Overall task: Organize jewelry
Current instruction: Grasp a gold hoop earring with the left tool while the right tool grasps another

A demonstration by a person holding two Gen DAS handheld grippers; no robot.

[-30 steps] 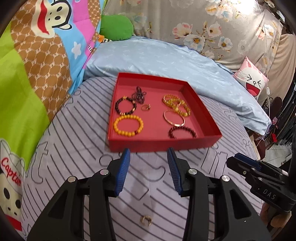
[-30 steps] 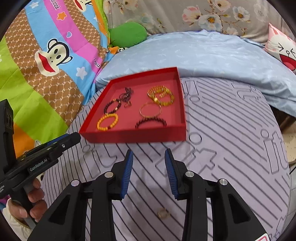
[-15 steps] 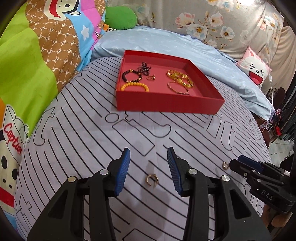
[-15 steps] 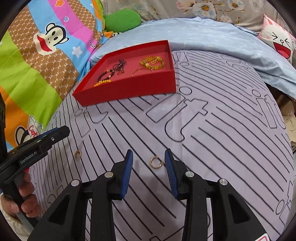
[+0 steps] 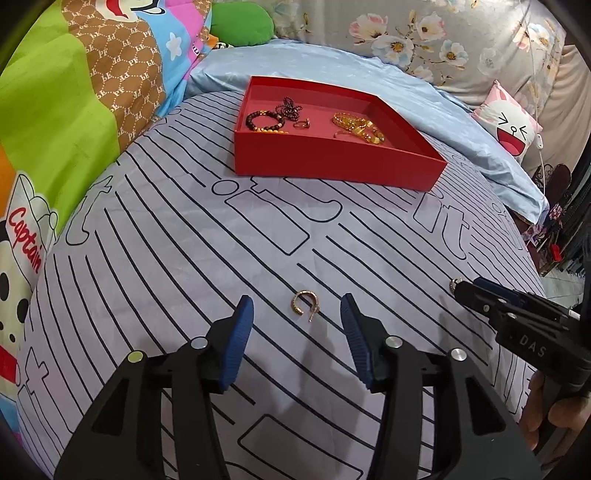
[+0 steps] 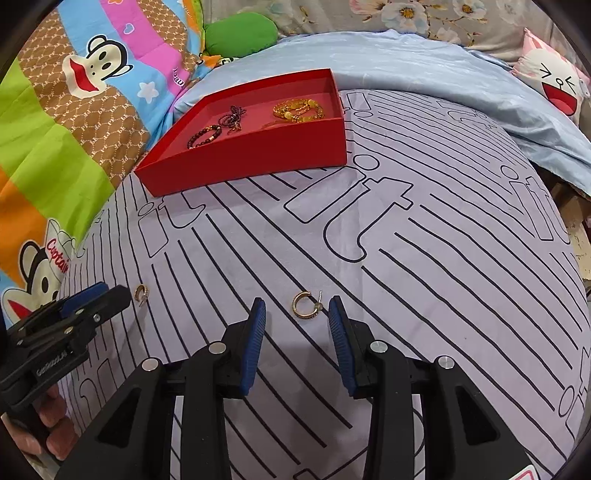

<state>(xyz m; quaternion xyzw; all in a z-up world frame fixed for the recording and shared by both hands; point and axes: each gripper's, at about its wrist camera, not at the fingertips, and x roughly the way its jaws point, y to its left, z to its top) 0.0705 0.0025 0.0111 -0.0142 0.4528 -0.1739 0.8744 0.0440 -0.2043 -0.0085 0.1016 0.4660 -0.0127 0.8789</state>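
Observation:
Two small gold hoop earrings lie on the striped lilac bedsheet. One earring (image 5: pixel 296 304) sits between the blue fingertips of my left gripper (image 5: pixel 296 300), whose jaws are opening and not touching it. The other earring (image 6: pixel 295 305) lies between the tips of my right gripper (image 6: pixel 297 303), which stands open and clear of it. Each gripper also shows at the edge of the other's view: right gripper (image 5: pixel 480 293), left gripper (image 6: pixel 107 297), each beside its earring (image 5: pixel 455 283) (image 6: pixel 141 293). The red tray (image 5: pixel 332 164) (image 6: pixel 251 162) further back holds several bracelets and a ring.
A pale blue pillow (image 5: pixel 332 62) lies behind the tray. A bright cartoon quilt (image 5: pixel 74 110) rises along the left, and a green cushion (image 6: pixel 240 33) and a pink-and-white face cushion (image 5: pixel 511 125) sit at the back. A hand (image 6: pixel 44 432) holds the left gripper's handle.
Both grippers have drawn back from the tray and come down over the sheet, each now straddling an earring. The left jaws stand wider than before.

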